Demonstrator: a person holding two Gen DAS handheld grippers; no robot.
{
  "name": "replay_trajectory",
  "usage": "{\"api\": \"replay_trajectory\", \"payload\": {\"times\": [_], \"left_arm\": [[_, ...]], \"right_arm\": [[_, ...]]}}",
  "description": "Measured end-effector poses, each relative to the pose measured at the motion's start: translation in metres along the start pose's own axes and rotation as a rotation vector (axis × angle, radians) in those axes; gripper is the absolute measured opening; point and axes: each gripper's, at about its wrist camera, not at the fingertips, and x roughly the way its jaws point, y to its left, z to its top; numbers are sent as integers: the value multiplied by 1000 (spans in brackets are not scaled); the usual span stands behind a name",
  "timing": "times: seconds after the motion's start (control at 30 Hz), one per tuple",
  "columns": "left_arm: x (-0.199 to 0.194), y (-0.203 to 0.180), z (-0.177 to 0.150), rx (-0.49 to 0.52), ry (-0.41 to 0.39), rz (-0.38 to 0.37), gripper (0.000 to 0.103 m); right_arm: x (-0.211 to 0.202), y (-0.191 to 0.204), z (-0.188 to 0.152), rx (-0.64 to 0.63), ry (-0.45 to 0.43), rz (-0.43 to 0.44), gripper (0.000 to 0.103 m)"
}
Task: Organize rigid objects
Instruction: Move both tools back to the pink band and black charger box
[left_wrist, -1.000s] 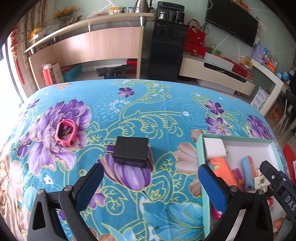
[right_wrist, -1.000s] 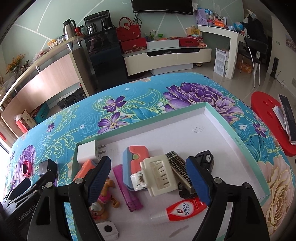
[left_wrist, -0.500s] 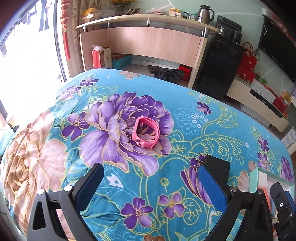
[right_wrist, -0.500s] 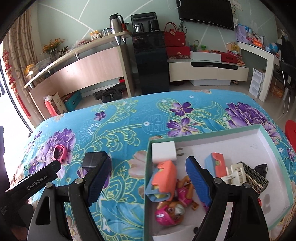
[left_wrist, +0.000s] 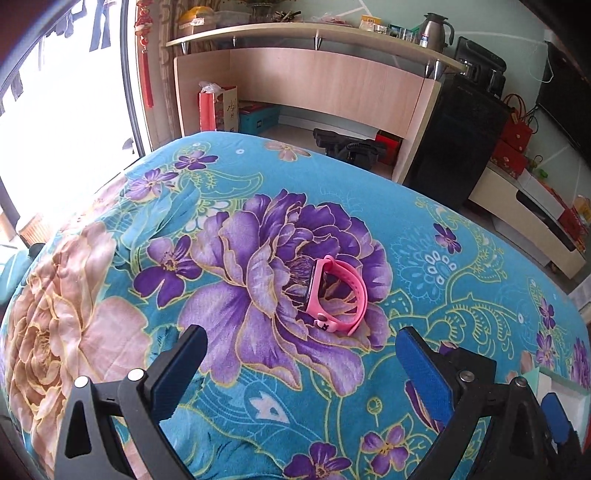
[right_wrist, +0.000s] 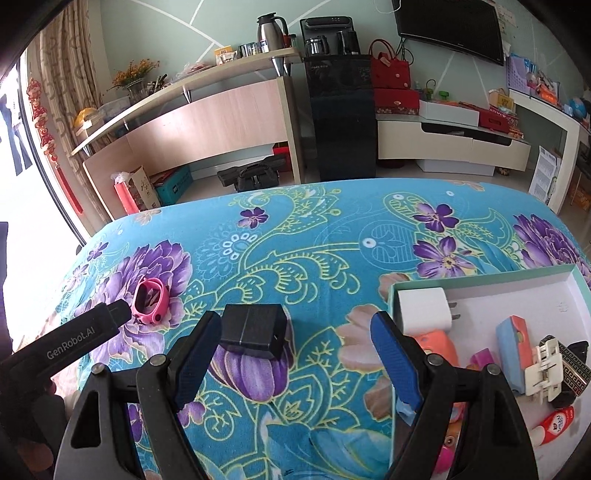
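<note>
A pink watch band (left_wrist: 334, 297) lies on the big purple flower of the floral cloth, just ahead of my left gripper (left_wrist: 301, 363), which stands open and empty. The right wrist view shows the same band (right_wrist: 149, 301) at the tip of the left gripper's body (right_wrist: 74, 341). A black box (right_wrist: 255, 328) sits on the cloth just beyond my right gripper (right_wrist: 291, 356), close to its left finger; the jaws are wide open with nothing between them. A white tray with a teal rim (right_wrist: 480, 275) lies at the right, holding a white charger (right_wrist: 423, 308) and several small items.
The tray also holds an orange piece (right_wrist: 436, 345), a blue-and-orange case (right_wrist: 515, 345), a white clip (right_wrist: 546, 371) and a glue tube (right_wrist: 554, 422). The table's far edge drops to the floor. A wooden counter (right_wrist: 207, 122), black cabinet (right_wrist: 341, 114) and TV stand (right_wrist: 454, 142) lie beyond.
Both grippers have swung left across the table. The left view went from the black box and tray to the pink band; the right view went from over the tray to the black box.
</note>
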Motion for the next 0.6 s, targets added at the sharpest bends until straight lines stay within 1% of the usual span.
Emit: {"api": "replay_trajectory", "payload": {"times": [0.07, 0.27, 0.3, 0.33, 0.4, 0.6], "left_arm": [[8, -1, 2, 17, 7, 4, 103], [35, -2, 5, 40, 41, 6, 103], [38, -2, 5, 44, 45, 6, 102], [41, -3, 5, 45, 44, 6, 98], [45, -4, 5, 49, 43, 2, 94], [53, -6, 6, 60, 37, -15, 92]], "right_arm": [[9, 6, -2, -2, 17, 10, 83], [38, 23, -8, -36, 68, 1, 83], [42, 24, -9, -39, 75, -1, 83], [45, 25, -9, -41, 80, -3, 83], [50, 26, -9, -40, 87, -8, 82], [59, 27, -10, -40, 101, -7, 82]]}}
